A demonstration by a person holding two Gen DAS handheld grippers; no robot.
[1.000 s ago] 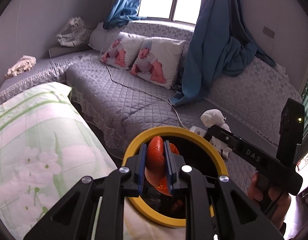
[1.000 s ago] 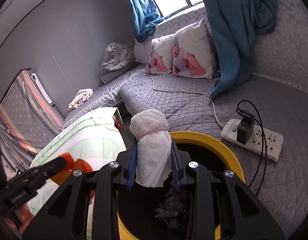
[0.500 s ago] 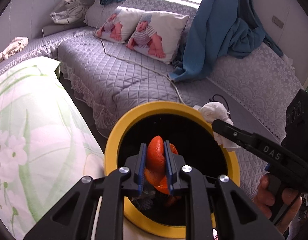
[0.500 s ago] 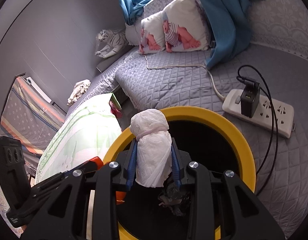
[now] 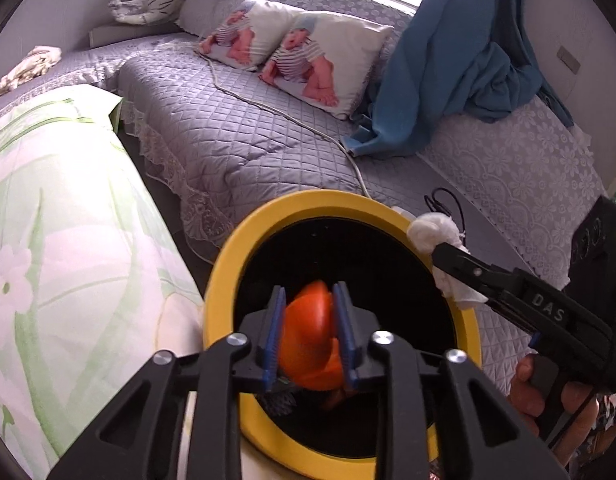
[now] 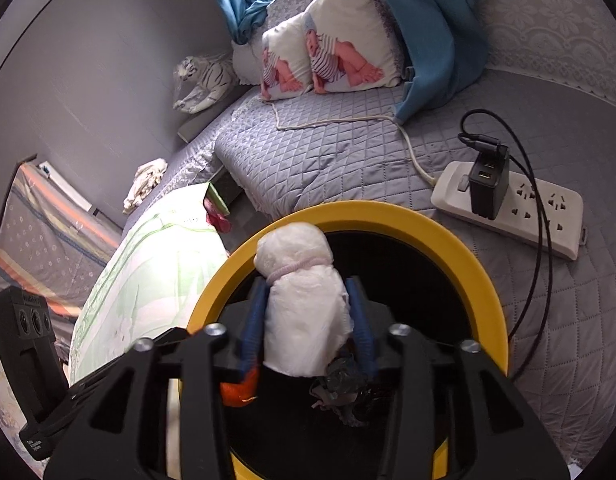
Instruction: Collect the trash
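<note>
The trash bin (image 5: pixel 224 292) is round, with a broad yellow rim and a black inside, and stands open. Directly over its mouth is an orange, crumpled piece of trash (image 5: pixel 310 340), smooth and glossy, standing roughly upright. At the bin's rim is a white rolled bundle (image 6: pixel 304 300), soft and papery, cinched near its top by a thin pink band, upright with its rounded head uppermost. Down inside the bin lies dark crumpled waste (image 6: pixel 344 392).
</note>
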